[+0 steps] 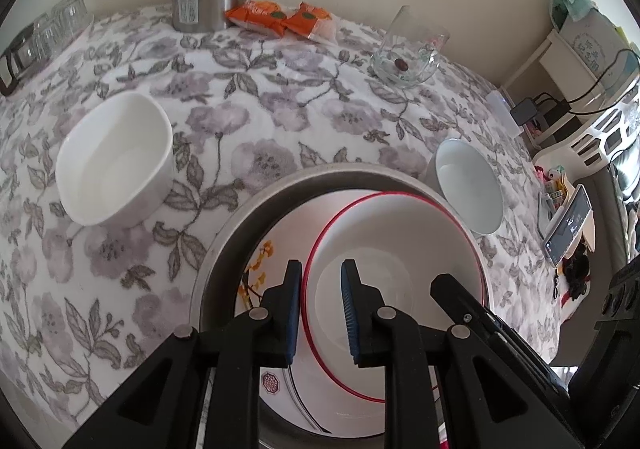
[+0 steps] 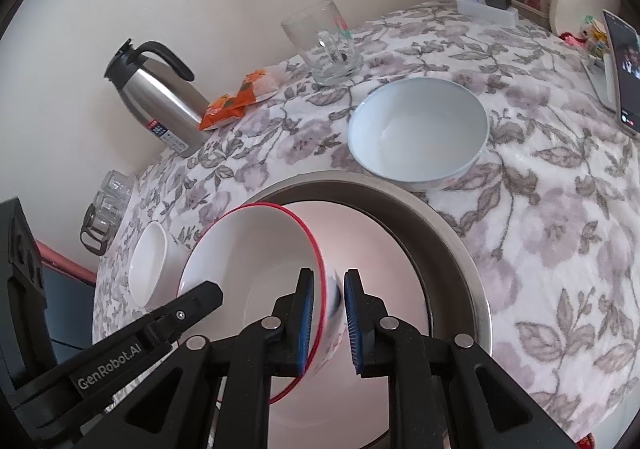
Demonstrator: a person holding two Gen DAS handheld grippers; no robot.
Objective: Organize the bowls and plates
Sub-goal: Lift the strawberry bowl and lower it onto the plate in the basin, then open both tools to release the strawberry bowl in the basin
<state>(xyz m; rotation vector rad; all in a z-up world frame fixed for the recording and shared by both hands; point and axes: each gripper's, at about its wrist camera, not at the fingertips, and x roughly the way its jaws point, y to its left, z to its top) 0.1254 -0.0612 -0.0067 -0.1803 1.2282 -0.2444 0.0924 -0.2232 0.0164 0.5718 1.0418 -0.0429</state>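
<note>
The red-rimmed bowl point(image 2: 256, 269) sits tilted inside a wide metal basin point(image 2: 452, 249), resting on a decorated plate point(image 1: 260, 273) with a yellow flower pattern that lies in the basin's bottom. The right gripper point(image 2: 329, 323) straddles the bowl's near wall: its left blue pad lies inside the bowl against the wall, its right pad outside with a thin gap to the wall, so the jaws are narrow around the rim and a firm grip cannot be confirmed. The left gripper point(image 1: 320, 313) hovers over the same bowl from the other side, its jaws narrowly parted across the red rim, one pad outside over the plate and one inside over the bowl's white floor; neither pad visibly touches the rim.

On the floral tablecloth point(image 2: 540, 209), a square white bowl point(image 1: 114, 159) stands to the left of the basin, apart from it, and a round white bowl point(image 2: 418, 131) stands just beyond the basin's far right edge. Farther back are a glass mug point(image 2: 324, 45), orange snack packets point(image 1: 280, 19) and a steel thermos jug point(image 2: 156, 89) by the wall. A phone point(image 2: 624, 69) leans upright at the table's right edge
</note>
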